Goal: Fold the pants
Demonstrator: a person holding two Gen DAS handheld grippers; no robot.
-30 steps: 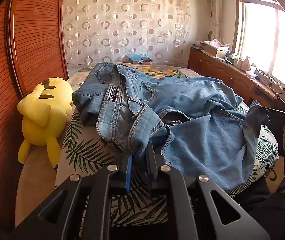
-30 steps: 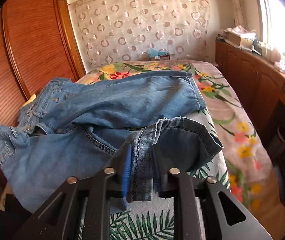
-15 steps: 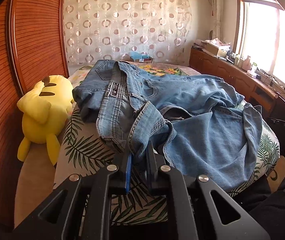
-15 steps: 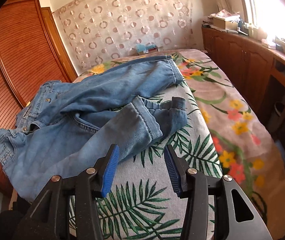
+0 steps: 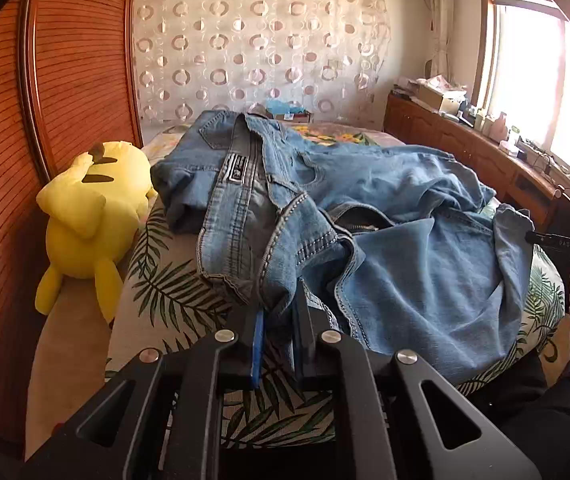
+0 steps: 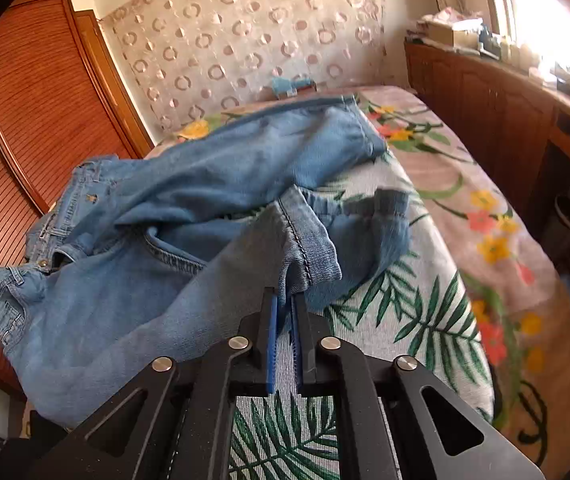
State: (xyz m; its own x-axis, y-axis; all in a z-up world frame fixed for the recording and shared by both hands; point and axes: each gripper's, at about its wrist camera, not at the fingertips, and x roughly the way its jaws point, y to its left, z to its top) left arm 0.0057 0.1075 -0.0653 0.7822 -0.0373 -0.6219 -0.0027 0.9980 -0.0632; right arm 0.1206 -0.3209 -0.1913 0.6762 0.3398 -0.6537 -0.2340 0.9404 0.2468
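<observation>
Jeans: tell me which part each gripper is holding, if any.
Left gripper is shut on the jeans at the waistband; right gripper is shut on a leg cuff.

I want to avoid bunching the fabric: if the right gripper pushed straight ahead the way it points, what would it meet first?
The right gripper, shut on the jeans at a leg's hem, would first meet that leg's own crumpled cuff just ahead, probably bunching it against the bedspread. Depth is unclear.
</observation>
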